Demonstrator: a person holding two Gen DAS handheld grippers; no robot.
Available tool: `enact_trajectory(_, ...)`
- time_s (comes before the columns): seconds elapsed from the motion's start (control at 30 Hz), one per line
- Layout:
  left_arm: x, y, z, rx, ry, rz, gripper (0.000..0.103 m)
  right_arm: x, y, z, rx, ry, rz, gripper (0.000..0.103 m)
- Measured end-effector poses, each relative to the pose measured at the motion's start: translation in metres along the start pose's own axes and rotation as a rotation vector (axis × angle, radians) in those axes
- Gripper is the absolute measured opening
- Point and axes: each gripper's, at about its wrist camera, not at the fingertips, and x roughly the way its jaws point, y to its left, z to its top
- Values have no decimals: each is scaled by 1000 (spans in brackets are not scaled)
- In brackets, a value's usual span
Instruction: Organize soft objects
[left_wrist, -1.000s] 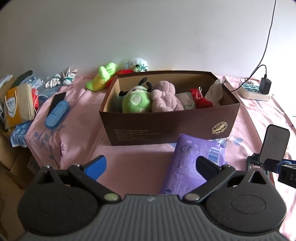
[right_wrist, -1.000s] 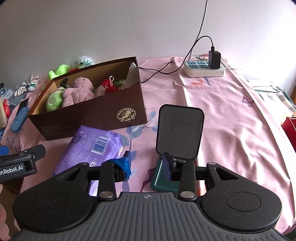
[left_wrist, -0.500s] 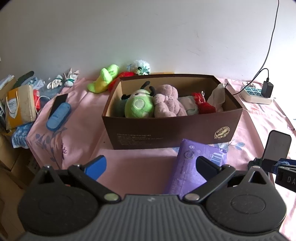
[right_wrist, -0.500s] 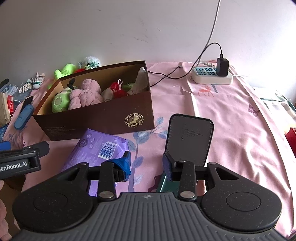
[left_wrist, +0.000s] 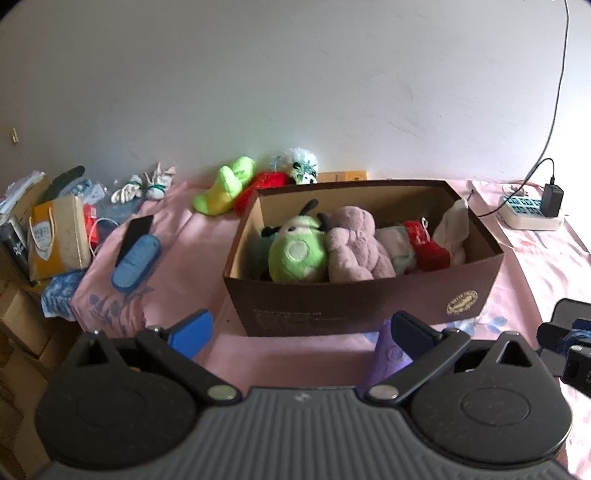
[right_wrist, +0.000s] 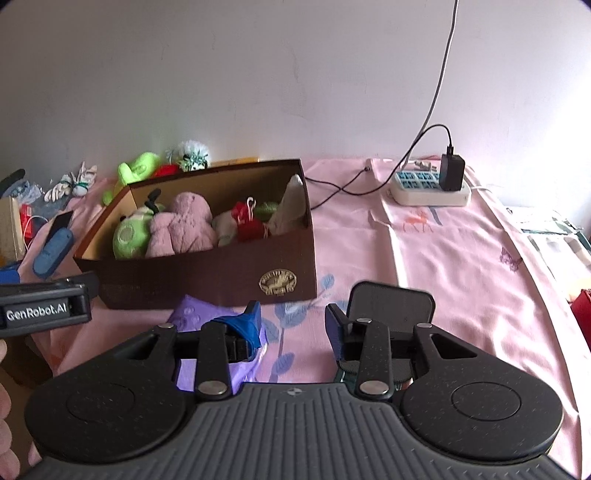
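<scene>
We see a pink floral cloth (right_wrist: 461, 258) covering the table, with a white wall behind it. On the cloth stands an open dark brown cardboard box (left_wrist: 351, 299) bearing a gold round emblem on its front wall. Inside it lie the soft toys, packed side by side: a round green plush with black antennae (left_wrist: 297, 254) at the left, a mauve plush animal (left_wrist: 356, 247) pressed against it, then a pale green-and-white soft piece (left_wrist: 397, 245), a red plush (left_wrist: 424, 245) and a cream cloth piece (left_wrist: 452, 230) leaning on the right end wall.

Behind the box, against the wall, lie more soft things outside it — a lime-green plush (left_wrist: 225, 188), a red soft toy (left_wrist: 258, 184) and a white-and-teal fluffy pom toy (left_wrist: 301, 168). Farther left rest knotted white cloth bundles (left_wrist: 144, 184) and a blue oblong case (left_wrist: 136, 260).

In front of the box lies a purple plastic packet (right_wrist: 218, 332), partly hidden by the grippers. A white power strip (right_wrist: 430, 188) with a black charger plugged in sits at the far right.

Our left gripper (left_wrist: 297, 328) hovers before the box with its fingers spread wide, nothing between them. Our right gripper (right_wrist: 291, 325) is partly spread — empty too, above the cloth beside a dark upright stand (right_wrist: 395, 302).
</scene>
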Motion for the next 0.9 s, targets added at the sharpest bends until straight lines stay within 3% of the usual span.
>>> enact_trajectory(0.4, 18, 2, -5, -13, 30, 50, 103, 7, 7, 0, -18, -9, 12, 22)
enact_trajectory(0.9, 15, 5, -15, -13, 65, 34, 103, 4, 9, -10, -18, 9, 21, 22)
